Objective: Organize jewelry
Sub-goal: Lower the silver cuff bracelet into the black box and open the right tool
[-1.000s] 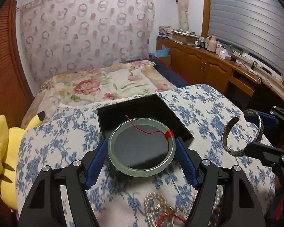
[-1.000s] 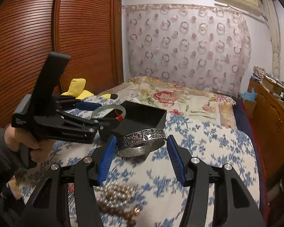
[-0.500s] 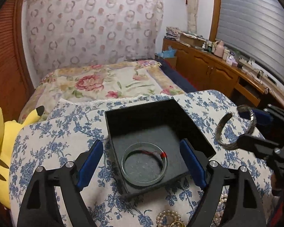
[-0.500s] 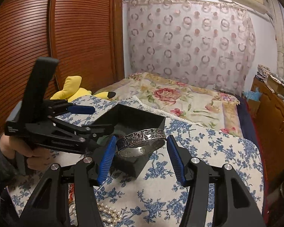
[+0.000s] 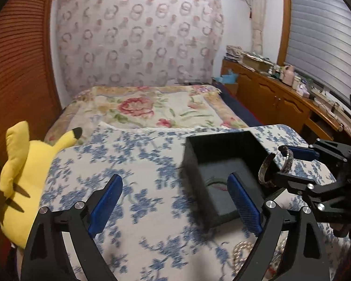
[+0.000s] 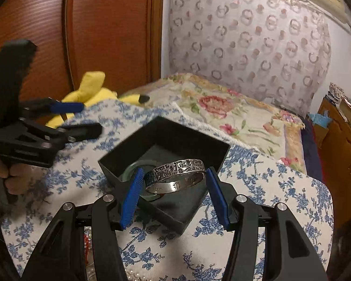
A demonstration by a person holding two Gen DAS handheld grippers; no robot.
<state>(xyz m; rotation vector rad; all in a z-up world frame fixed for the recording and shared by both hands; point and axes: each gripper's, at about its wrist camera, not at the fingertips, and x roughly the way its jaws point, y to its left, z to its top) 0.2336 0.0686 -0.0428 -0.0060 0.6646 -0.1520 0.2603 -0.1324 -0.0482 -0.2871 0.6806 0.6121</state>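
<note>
A black open box (image 6: 175,138) (image 5: 222,145) sits on the blue-flowered cloth. The pale green jade bangle (image 6: 128,171) (image 5: 211,182) with a red thread lies inside it. My right gripper (image 6: 174,180) is shut on an engraved silver cuff bracelet (image 6: 175,175) and holds it over the box; the cuff also shows in the left wrist view (image 5: 271,168). My left gripper (image 5: 175,194) is open and empty, to the left of the box, its right finger over the box edge; it shows at the left of the right wrist view (image 6: 67,119).
A bead and pearl heap (image 5: 241,255) (image 6: 135,274) lies on the cloth near me. A yellow plush toy (image 5: 23,164) sits at the left edge. A flowered bed (image 5: 152,110) lies beyond, with a wooden cabinet (image 5: 280,98) at the right.
My left gripper let the jade bangle go into the box, then drew back and swung left. My right gripper carried the silver cuff forward until it hangs over the box.
</note>
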